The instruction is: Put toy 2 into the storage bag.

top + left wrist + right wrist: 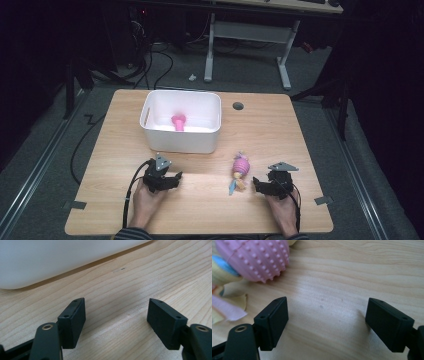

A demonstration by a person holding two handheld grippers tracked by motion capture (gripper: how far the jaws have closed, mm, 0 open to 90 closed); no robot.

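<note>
Pink knobbly toy (pixel 254 258), cut off at frame edge, beside released right gripper (pixel 325 317) fingers.

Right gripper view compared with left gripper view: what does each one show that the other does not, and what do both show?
The right gripper view alone shows the pink bumpy toy with its cloth strips. The left gripper view alone shows the white bin. Both show the wooden table and a pair of black fingers standing apart with nothing between them.
</note>
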